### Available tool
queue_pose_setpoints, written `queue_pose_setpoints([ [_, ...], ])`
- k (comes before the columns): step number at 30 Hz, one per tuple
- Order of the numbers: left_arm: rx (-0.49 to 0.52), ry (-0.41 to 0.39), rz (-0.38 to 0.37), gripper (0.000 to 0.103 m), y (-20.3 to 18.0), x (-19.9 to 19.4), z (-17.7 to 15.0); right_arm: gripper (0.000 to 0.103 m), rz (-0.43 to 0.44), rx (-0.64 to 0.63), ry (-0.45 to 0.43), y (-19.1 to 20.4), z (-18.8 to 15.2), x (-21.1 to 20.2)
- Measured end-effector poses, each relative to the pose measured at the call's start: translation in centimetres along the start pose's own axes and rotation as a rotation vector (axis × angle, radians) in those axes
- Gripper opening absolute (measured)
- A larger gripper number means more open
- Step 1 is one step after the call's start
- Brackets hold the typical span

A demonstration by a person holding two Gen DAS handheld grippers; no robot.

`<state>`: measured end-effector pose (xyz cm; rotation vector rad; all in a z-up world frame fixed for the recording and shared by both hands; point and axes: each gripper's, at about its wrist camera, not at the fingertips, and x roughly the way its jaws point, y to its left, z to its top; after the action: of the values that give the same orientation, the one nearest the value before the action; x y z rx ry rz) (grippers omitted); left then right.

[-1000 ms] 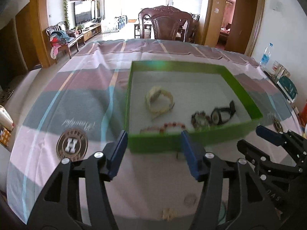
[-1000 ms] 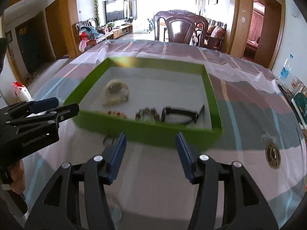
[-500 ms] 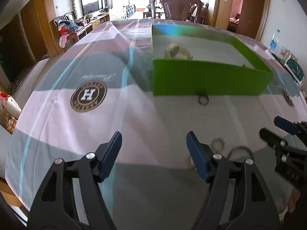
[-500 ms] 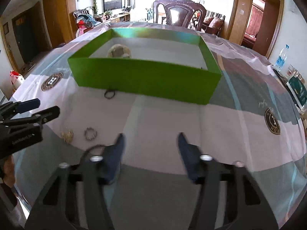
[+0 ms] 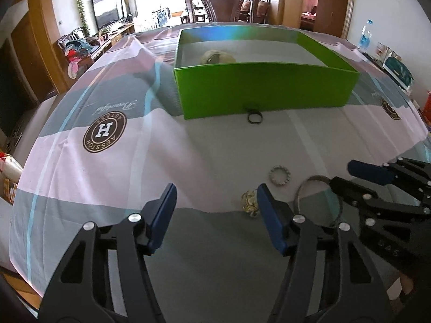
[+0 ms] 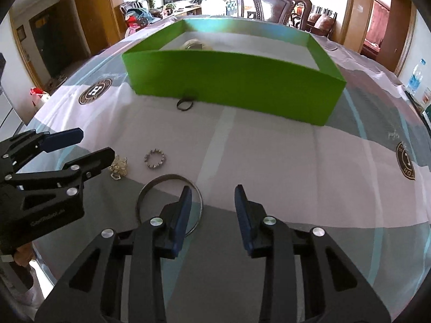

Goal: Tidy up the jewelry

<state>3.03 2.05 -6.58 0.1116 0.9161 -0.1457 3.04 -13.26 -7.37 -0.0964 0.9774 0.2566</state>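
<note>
Lowest in the right wrist view, the right claw (image 6: 212, 210) is spread and empty, its left finger hanging over the far arc of a thin metal bangle (image 6: 169, 204) that lies flat on the table (image 6: 296, 161). In the left wrist view the left claw (image 5: 215, 215) is also spread wide and holds nothing; a small gold trinket (image 5: 250, 202) sits just beside its right finger.

The likely trouble is the bangle. It is thin and lies flush on the cloth, so a closing claw could skid over it or push it away rather than pinch it; it could also snag the cloth. The two claws hang near each other at the bottom of both frames, and reaching for neighbouring pieces at once could make them knock together.

A little higher, toward mid-frame, lies a small beaded ring (image 6: 155, 159), near the trinket but apart from it. Further up, a dark ring (image 6: 185, 104) rests on the table against the near wall of the green box (image 6: 231, 80), still outside it. That wall stands between the loose pieces and the inside, where a pale bracelet (image 5: 216, 56) shows above the rim. A chair (image 5: 223, 5) stands at the top.
</note>
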Motion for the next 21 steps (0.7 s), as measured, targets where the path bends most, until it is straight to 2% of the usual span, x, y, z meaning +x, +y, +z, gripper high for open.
queue_pose_setpoints([
  [5, 0.023, 0.001, -0.017, 0.063, -0.4, -0.2, -0.5, 0.035, -0.034, 0.037, 0.008, -1.2, 0.0, 0.6],
  [13, 0.037, 0.002, -0.061, 0.062, -1.1, -0.6, -0.6, 0.036, -0.138, 0.124, 0.008, -4.3, -0.2, 0.7],
  [18, 0.067, -0.007, -0.143, 0.062, -1.8, -1.4, -0.8, 0.036, -0.141, 0.164, 0.005, -5.6, -0.6, 0.2],
  [21, 0.083, 0.007, -0.157, 0.061, -2.5, -0.9, -0.9, 0.039, -0.14, 0.167, 0.001, -5.6, -0.6, 0.0],
])
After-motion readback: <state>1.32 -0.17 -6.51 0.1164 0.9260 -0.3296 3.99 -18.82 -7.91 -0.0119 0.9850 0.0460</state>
